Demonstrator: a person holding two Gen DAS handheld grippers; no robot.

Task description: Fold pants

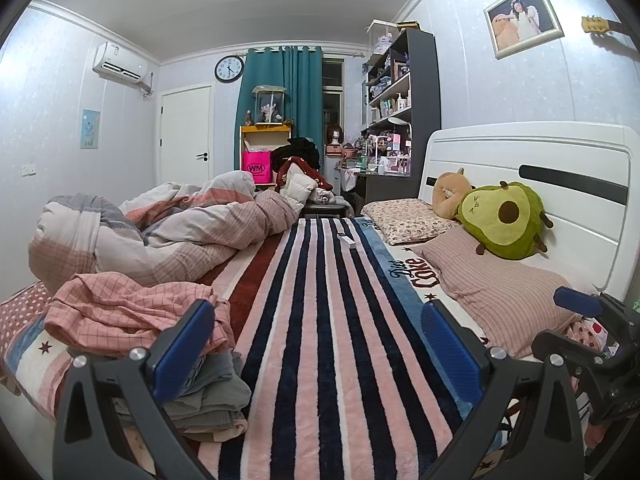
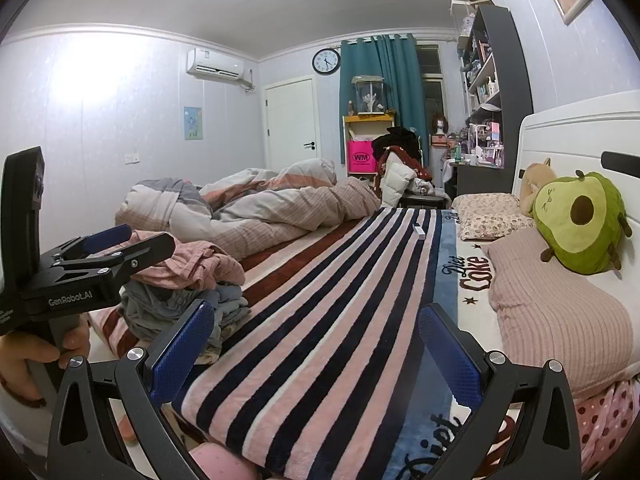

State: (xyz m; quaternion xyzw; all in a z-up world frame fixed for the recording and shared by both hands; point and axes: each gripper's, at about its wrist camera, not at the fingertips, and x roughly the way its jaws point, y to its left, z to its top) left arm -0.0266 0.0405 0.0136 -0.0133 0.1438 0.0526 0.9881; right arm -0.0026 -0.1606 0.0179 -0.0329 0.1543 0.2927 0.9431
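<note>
A loose pile of clothes lies at the left near edge of the bed. On top is a crumpled pink checked garment [image 1: 132,312] [image 2: 192,260], and under it are grey folded pieces [image 1: 212,400], one with an elastic waistband [image 2: 160,304]. I cannot tell which piece is the pants. My left gripper [image 1: 318,352] [image 2: 148,240] is open and holds nothing, its left finger [image 1: 184,348] in front of the pile. My right gripper [image 2: 316,350] [image 1: 550,318] is also open and hovers over the striped blanket [image 2: 320,320]. A hand [image 2: 24,360] holds the left gripper's handle.
A bunched duvet [image 1: 160,236] fills the far left of the bed. Pillows [image 1: 492,284] and an avocado plush [image 1: 504,220] lie by the white headboard [image 1: 560,148]. A small white object [image 1: 347,240] rests on the blanket. A desk and shelves stand beyond the bed.
</note>
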